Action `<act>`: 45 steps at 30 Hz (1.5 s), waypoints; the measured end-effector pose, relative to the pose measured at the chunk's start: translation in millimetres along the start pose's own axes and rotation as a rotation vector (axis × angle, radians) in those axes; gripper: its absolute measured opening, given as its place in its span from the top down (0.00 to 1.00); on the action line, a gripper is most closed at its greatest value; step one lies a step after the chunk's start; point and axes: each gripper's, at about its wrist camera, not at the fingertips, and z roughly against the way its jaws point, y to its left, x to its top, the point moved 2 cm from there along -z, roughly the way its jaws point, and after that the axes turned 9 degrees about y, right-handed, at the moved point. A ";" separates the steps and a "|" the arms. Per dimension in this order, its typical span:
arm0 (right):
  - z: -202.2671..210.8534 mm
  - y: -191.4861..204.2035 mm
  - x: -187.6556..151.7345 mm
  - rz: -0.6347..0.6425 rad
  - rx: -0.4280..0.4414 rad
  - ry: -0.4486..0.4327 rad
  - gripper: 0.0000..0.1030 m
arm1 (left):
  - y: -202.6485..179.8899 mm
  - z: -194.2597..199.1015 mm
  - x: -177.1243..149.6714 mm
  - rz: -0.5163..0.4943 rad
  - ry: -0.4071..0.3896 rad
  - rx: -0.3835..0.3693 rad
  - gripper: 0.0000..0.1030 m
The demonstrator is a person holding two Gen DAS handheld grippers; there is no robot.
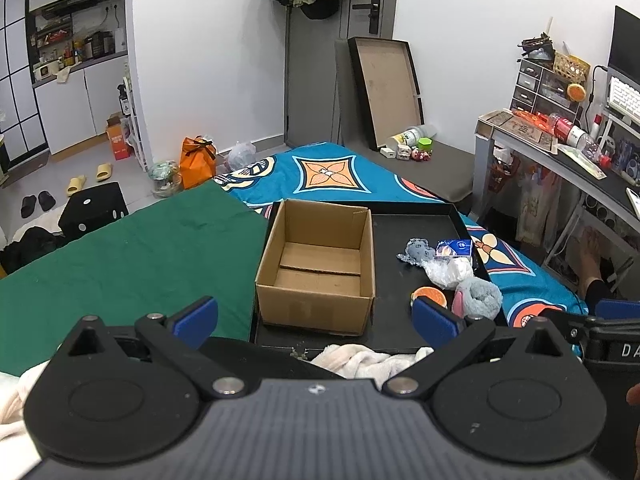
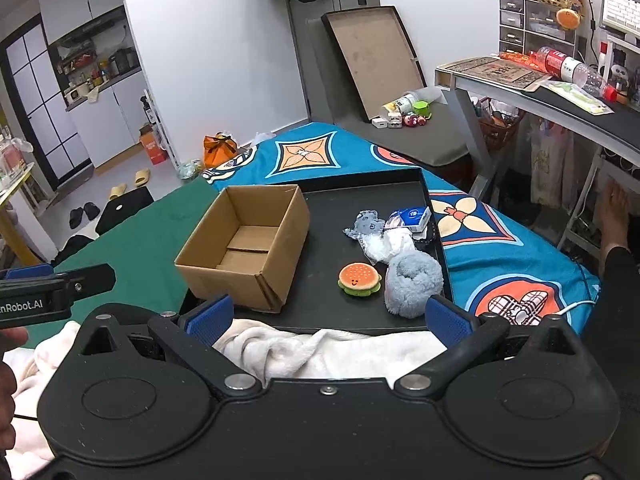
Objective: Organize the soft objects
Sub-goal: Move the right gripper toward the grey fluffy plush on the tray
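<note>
Bedding fills mid-frame under a black tray (image 2: 434, 216); cardboard box (image 2: 248, 248) sits empty. Left gripper (image 1: 316, 316) and right gripper (image 2: 328, 316) gape wide, holding nothing; likely next: grab the fuzzy blue plush (image 2: 414, 280).

1. one cardboard box (image 2: 248, 248) stood empty on one black tray (image 2: 360, 192).
2. five soft things lay beside it: one burger toy (image 2: 359, 278), one fluffy blue roll (image 2: 414, 282), one grey plush (image 2: 366, 224), one tissue pack (image 2: 410, 216), one white bundle (image 2: 390, 248).

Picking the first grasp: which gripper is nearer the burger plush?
Right. The right gripper sits just short of the burger plush; the left gripper faces the cardboard box, plush off to its right.
</note>
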 end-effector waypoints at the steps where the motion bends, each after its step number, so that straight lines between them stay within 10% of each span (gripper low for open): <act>1: -0.3 -0.3 -0.1 -0.002 -0.001 0.000 0.00 | 0.2 0.2 -0.3 0.002 0.000 -0.004 0.00; 45: -42.7 -28.8 14.8 -0.061 0.004 0.050 0.00 | 1.3 -46.0 17.9 -0.003 0.083 0.010 0.00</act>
